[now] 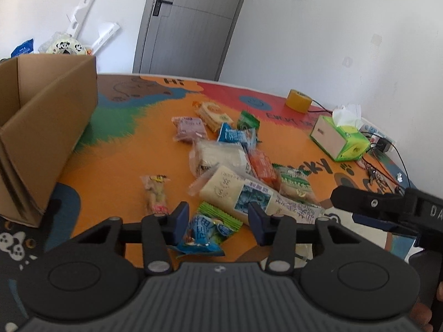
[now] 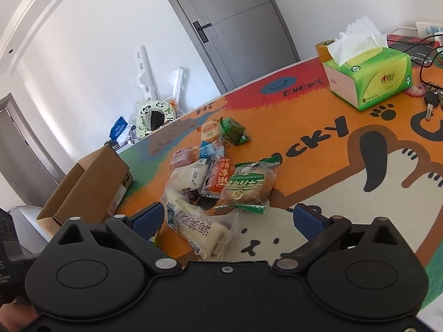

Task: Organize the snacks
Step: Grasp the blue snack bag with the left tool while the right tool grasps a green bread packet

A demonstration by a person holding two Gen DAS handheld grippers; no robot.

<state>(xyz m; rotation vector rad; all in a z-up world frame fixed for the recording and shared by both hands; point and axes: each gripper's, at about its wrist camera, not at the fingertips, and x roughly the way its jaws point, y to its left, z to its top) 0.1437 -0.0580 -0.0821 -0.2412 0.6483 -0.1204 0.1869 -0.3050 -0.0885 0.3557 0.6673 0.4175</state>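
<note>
Snacks (image 1: 221,160); keys (image 2: 432,99) right-view only

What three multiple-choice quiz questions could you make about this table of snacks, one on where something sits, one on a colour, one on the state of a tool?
1. Where is the cardboard box relative to the snack pile, seen from the left wrist camera?
A. left of it
B. right of it
C. on top of it

2. What colour is the tissue box mostly?
A. blue
B. green
C. black

3. How do the left gripper jaws stand?
A. clamped on a snack
C. open over a blue packet
B. shut on nothing

Answers: 1 A, the box stands at the picture's left edge, apart from the pile. 2 B, its sides are bright green. 3 C, there is a gap between the blue pads, with the packet below.
</note>
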